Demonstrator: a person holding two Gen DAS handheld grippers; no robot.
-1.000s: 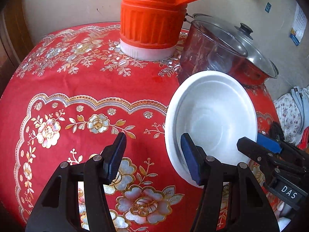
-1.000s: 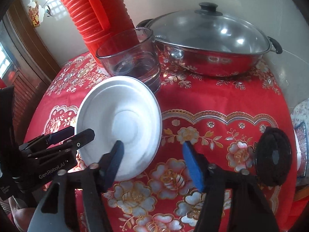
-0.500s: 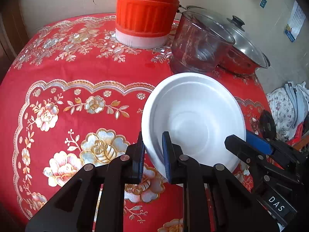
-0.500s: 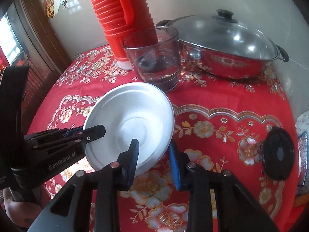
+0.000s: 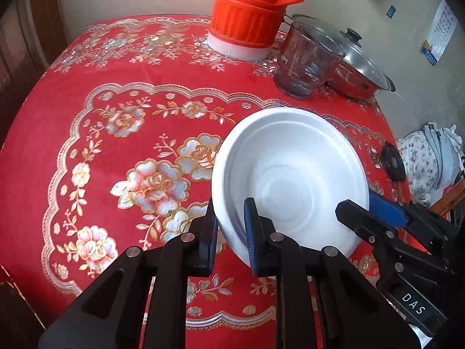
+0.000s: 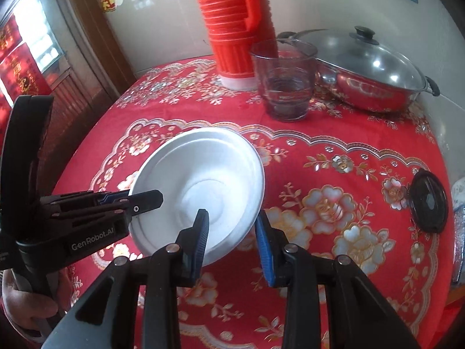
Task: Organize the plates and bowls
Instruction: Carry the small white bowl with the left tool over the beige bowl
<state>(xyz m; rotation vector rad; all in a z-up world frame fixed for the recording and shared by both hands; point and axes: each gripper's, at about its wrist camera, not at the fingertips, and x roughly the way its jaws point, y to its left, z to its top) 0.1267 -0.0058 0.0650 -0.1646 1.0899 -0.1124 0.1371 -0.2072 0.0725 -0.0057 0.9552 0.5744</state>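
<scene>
A white bowl (image 5: 290,171) is held tilted above the red floral tablecloth (image 5: 116,133). My left gripper (image 5: 229,226) is shut on the bowl's near-left rim. My right gripper (image 6: 232,229) is shut on the opposite rim, with one finger inside the bowl (image 6: 203,180) and one outside. Each gripper shows in the other's view: the right one at the right edge of the left wrist view (image 5: 369,212), the left one at the left of the right wrist view (image 6: 139,197).
An orange thermos jug (image 5: 252,11) stands at the table's back. A clear glass beaker (image 6: 283,78) stands beside it. A lidded steel pot (image 6: 366,69) sits at the back right. A black round lid (image 6: 428,200) lies on the cloth at right.
Both grippers closed from open onto the bowl's rim. The bowl came up off the table and back toward me, away from the beaker.
</scene>
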